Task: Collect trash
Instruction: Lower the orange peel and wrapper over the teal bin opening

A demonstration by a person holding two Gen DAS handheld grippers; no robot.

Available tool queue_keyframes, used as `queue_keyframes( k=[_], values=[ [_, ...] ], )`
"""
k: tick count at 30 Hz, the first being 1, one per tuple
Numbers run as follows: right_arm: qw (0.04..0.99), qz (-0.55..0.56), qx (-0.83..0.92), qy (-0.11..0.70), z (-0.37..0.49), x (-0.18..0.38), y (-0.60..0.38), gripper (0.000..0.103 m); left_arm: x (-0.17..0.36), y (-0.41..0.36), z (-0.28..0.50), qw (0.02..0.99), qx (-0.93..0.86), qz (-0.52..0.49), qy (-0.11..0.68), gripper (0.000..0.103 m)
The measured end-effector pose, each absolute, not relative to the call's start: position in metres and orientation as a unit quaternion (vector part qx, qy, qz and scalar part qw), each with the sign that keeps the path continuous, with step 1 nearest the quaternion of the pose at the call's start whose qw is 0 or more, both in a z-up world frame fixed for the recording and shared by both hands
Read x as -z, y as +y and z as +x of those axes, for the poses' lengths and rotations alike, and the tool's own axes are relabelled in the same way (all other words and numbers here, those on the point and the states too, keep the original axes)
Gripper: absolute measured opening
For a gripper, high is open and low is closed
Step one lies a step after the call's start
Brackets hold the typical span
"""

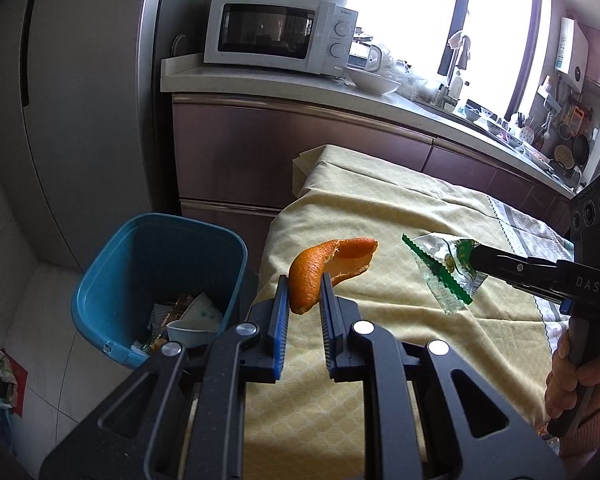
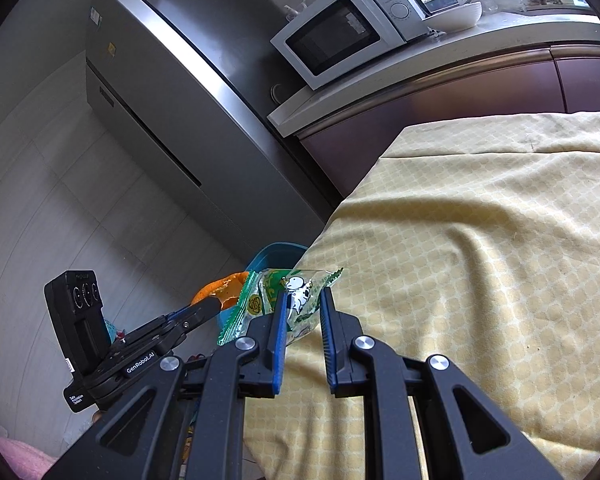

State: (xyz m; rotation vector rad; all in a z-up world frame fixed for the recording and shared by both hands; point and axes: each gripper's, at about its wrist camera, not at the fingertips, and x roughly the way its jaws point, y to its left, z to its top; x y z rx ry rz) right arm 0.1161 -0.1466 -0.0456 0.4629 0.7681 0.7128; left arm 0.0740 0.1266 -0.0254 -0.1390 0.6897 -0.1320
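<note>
My left gripper (image 1: 305, 286) is shut on a curled piece of orange peel (image 1: 320, 268), held in the air over the left edge of the table with the yellow cloth (image 1: 380, 360). My right gripper (image 2: 305, 298) is shut on a clear and green snack wrapper (image 2: 284, 300), also lifted above the cloth. In the left wrist view the right gripper (image 1: 474, 258) comes in from the right with the wrapper (image 1: 440, 268) hanging from its tip. In the right wrist view the left gripper (image 2: 216, 304) holds the peel (image 2: 220, 288) to the left. A blue trash bin (image 1: 152, 272) stands on the floor, left of and below the peel.
The bin holds paper and wrappers. A grey fridge (image 1: 68, 120) stands behind it. A counter (image 1: 300, 88) with a white microwave (image 1: 276, 32), bowls and dishes runs behind the table. A person's hand (image 1: 572, 380) grips the right gripper's handle. Small items lie on the floor (image 1: 0, 376) at left.
</note>
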Motion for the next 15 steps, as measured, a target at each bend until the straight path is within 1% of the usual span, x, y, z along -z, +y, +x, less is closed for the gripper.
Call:
queue_keyframes(
  k=[15],
  values=[
    [0.835, 0.210, -0.350, 0.368, 0.122, 0.045, -0.132, 0.015, 0.026, 0.136, 0.075, 0.938, 0.050, -0.070, 0.335, 0.015]
  ],
)
